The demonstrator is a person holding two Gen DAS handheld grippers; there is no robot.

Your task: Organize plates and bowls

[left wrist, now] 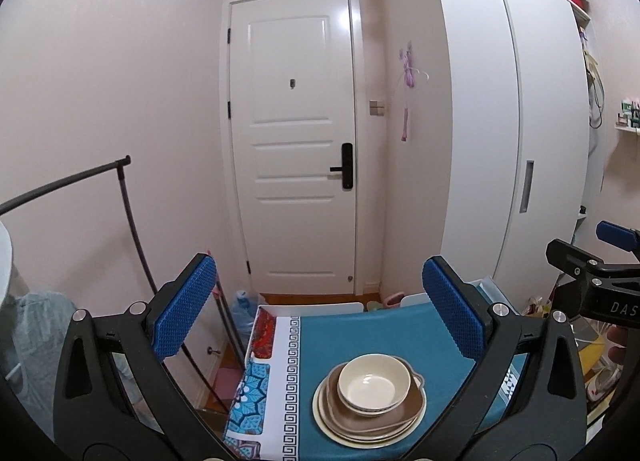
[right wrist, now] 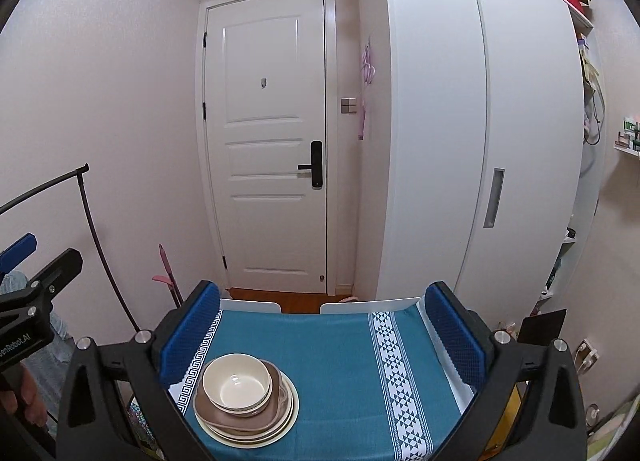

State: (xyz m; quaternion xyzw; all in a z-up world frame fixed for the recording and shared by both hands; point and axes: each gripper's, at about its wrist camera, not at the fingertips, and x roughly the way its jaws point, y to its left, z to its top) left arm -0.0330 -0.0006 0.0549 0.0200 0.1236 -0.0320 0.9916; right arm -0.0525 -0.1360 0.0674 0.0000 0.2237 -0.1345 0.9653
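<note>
Left wrist view: the left gripper (left wrist: 320, 309) stands wide open with nothing between its blue pads (left wrist: 184, 307). Only this view shows the cloth's (left wrist: 360, 337) left edge, with a key-pattern band and red and blue flower panels, and a water jug (left wrist: 242, 307) on the floor beyond. The stack (left wrist: 370, 401), a cream bowl (left wrist: 374, 385) on a brown dish (left wrist: 376, 417) on a cream plate (left wrist: 340, 433), sits on the cloth below and nearer than the pads, about midway between them. At the right edge the right gripper (left wrist: 600, 261) shows side-on.

Right wrist view: the right gripper (right wrist: 322, 335) is also wide open and empty. Only here the cloth's triangle band (right wrist: 394, 373) shows in full. The stack (right wrist: 246, 401) lies low, close to the left pad (right wrist: 192, 337), touching neither.
</note>
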